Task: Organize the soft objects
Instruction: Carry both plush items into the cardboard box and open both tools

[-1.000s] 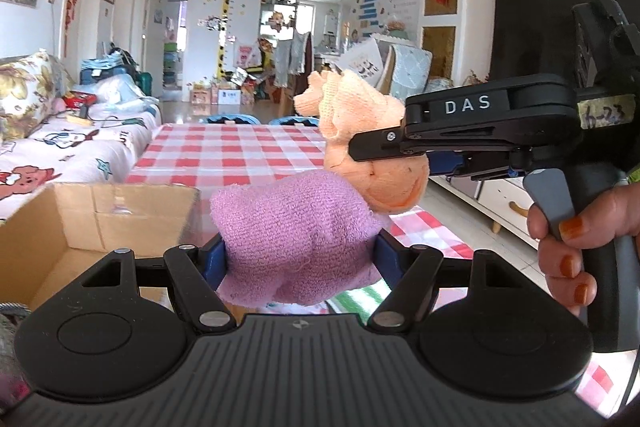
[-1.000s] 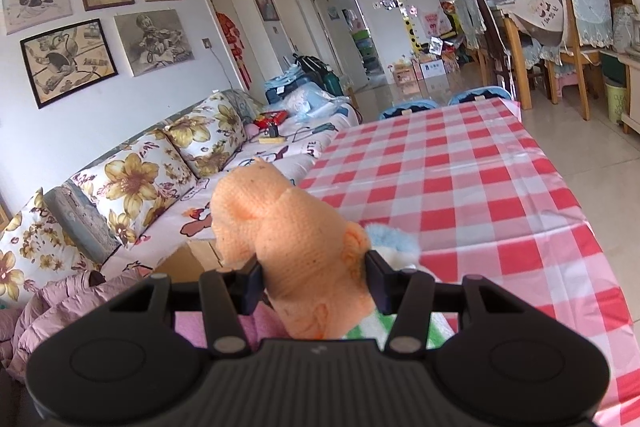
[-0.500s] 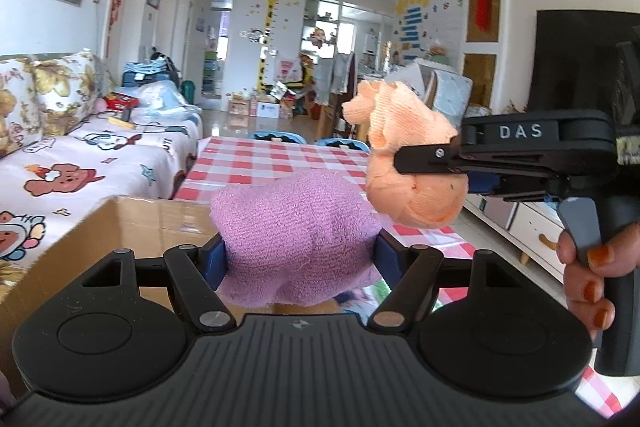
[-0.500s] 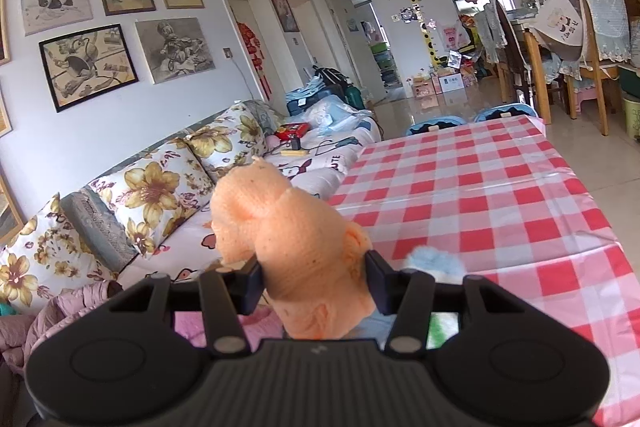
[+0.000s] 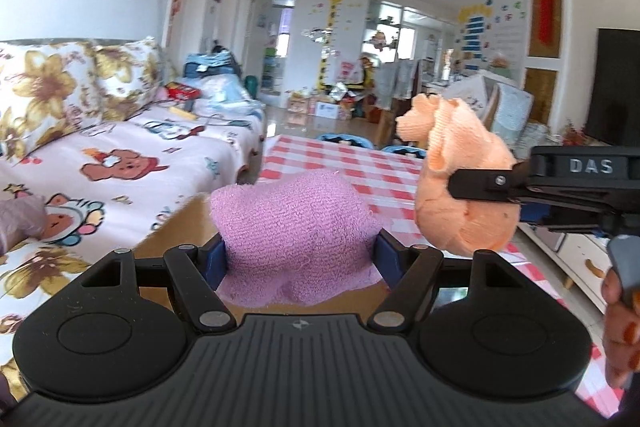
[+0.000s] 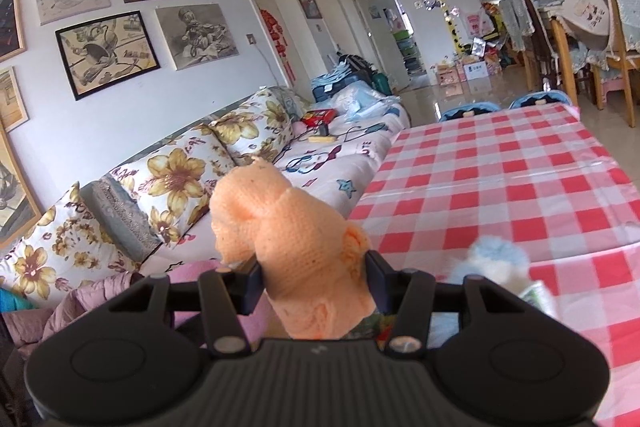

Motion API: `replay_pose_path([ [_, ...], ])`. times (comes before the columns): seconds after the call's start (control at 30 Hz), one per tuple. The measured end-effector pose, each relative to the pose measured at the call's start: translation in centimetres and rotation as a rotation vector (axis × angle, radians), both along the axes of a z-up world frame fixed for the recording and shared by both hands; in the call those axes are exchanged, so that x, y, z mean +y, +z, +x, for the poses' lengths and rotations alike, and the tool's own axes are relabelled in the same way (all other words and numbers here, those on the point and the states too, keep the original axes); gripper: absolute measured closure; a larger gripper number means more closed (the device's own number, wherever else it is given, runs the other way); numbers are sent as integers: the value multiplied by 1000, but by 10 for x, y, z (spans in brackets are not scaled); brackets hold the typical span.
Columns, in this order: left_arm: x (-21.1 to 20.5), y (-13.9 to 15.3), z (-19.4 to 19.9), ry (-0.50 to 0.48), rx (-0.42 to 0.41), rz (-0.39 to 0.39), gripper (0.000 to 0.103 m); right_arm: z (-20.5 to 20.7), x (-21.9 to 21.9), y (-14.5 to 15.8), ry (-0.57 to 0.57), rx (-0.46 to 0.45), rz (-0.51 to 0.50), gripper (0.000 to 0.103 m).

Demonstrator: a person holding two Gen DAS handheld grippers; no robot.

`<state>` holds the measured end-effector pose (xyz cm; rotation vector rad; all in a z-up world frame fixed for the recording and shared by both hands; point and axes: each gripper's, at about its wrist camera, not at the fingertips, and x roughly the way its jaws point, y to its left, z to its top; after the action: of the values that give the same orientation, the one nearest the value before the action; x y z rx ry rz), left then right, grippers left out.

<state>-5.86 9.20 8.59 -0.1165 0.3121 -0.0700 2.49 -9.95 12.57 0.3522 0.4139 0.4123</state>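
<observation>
My left gripper (image 5: 298,259) is shut on a purple knitted cloth (image 5: 294,227) and holds it in the air above a cardboard box (image 5: 176,231). My right gripper (image 6: 314,281) is shut on an orange knitted cloth (image 6: 296,251), held up beside the purple one. In the left wrist view the orange cloth (image 5: 460,187) hangs in the right gripper's black fingers (image 5: 484,185), just right of the purple cloth. A pale blue fluffy item (image 6: 496,263) lies on the checked table.
A table with a red-and-white checked cloth (image 6: 500,187) stretches ahead. A sofa with a cartoon sheet (image 5: 120,163) and flowered cushions (image 6: 176,183) runs along the left. Chairs (image 6: 616,39) and clutter stand at the far end of the room.
Both grippers have swung to the left, toward the sofa, with their cloths still held. The box has slid lower and more under the left gripper.
</observation>
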Motion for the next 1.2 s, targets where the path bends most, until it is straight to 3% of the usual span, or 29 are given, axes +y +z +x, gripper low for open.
replay_pose_path([
  [0.37, -2, -5, 5, 122, 86, 23, 14, 12, 29, -14, 54, 76, 11, 51],
  [0.9, 0, -1, -2, 161, 142, 26, 13, 18, 44, -24, 81, 132, 4, 48],
  [1.2, 3, -1, 1, 191, 150, 23, 1, 18, 41, -28, 65, 174, 13, 26],
])
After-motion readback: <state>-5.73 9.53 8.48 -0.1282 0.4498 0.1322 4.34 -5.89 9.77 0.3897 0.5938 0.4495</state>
